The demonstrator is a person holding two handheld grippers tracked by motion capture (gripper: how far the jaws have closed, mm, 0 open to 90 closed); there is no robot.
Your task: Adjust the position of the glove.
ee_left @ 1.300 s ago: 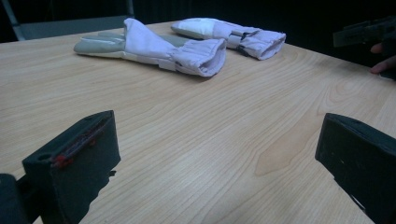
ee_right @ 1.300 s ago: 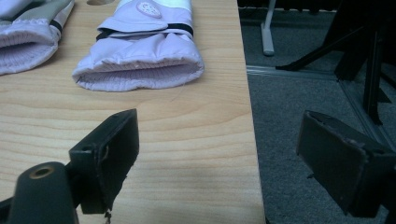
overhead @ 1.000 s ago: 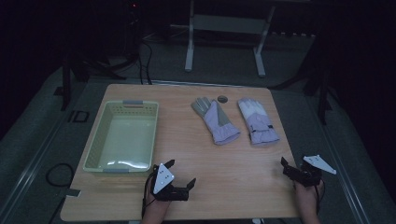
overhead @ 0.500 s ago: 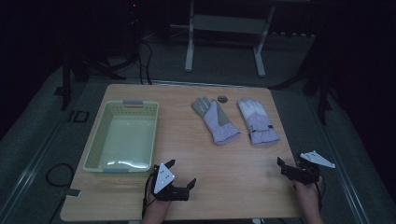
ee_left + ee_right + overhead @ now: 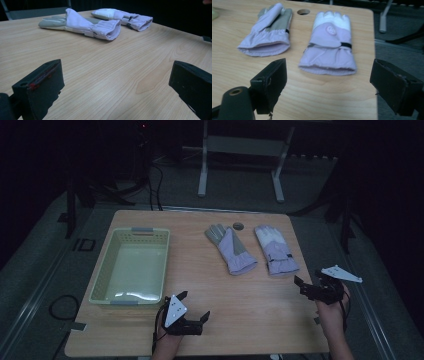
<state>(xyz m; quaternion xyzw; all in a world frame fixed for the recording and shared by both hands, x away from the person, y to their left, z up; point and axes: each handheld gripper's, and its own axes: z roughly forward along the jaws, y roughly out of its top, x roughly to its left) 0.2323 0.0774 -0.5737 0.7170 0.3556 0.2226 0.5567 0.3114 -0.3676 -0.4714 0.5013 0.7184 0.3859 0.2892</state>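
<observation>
At the near edge of the table (image 5: 250,320), the left gripper (image 5: 192,307) rests low with its jaws wide apart and nothing between them; in the left gripper view they frame bare wood, with both gloves lying farther off. Near the table's right edge, the right gripper (image 5: 306,286) hovers with jaws likewise spread and empty, pointing toward the right glove (image 5: 276,252). In the right gripper view that glove (image 5: 330,42) lies flat, back upward, its cuff toward the jaws and just ahead of them. The left glove (image 5: 231,248) lies palm upward beside it, apart from it, cuff also toward the person. Well to the left of the gloves stands an empty pale-green basket (image 5: 107,270). The step in hand appears to be the approach to the first glove, nothing yet grasped. The next move likely calls for advancing the right gripper, lowering one jaw to the wood, and closing on the cuff's thick padded edge.
</observation>
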